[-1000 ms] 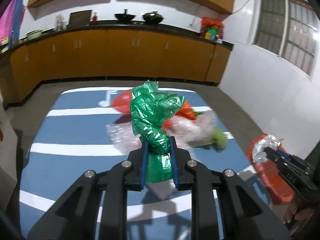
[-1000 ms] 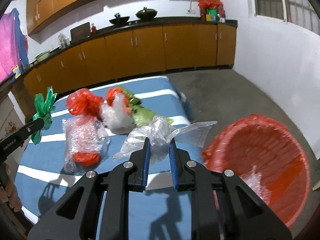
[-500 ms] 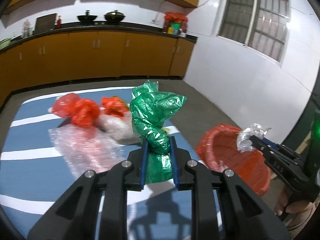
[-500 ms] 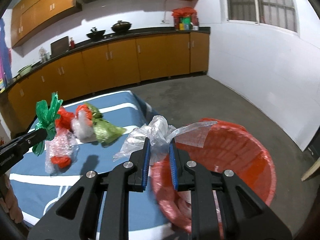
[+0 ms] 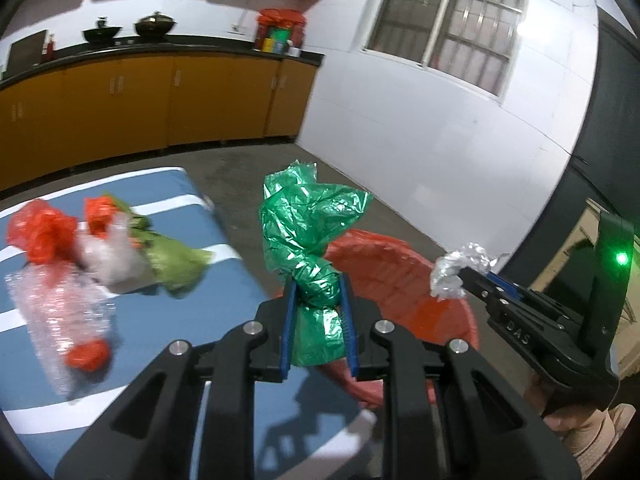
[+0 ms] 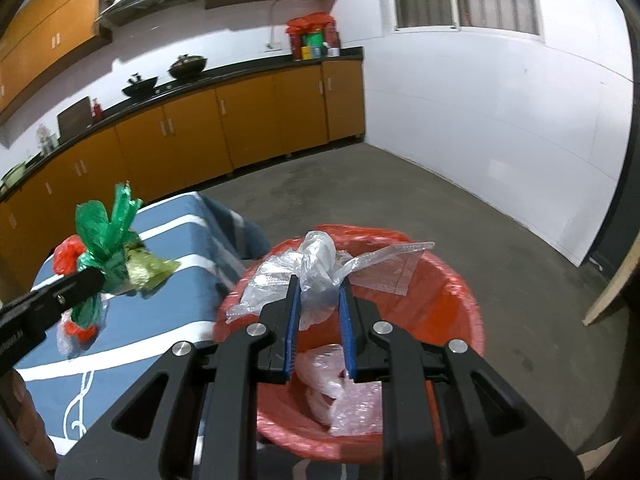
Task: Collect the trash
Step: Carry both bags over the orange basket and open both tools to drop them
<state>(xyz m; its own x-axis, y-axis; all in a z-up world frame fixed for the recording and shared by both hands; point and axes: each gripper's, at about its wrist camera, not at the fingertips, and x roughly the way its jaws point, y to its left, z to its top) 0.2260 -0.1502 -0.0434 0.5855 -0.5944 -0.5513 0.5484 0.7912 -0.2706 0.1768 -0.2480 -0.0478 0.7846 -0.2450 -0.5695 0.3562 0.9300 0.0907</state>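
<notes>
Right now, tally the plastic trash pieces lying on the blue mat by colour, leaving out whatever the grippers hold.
Red plastic: 2, one large bag and one smaller wad
Light green bag: 1
White plastic wad: 1
Clear bubble wrap, with something red inside: 1
Total: 5 on the blue mat

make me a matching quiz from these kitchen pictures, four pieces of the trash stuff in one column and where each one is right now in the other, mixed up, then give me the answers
Things:
1. green plastic bag
2. clear plastic bag
3. bubble wrap
4. red basket

Places:
A. on the floor beside the blue table
B. lying on the blue table
C. gripped in the right tongs, above the basket
D. gripped in the left tongs

Pairs: 1-D, 2-C, 3-B, 4-A
</notes>
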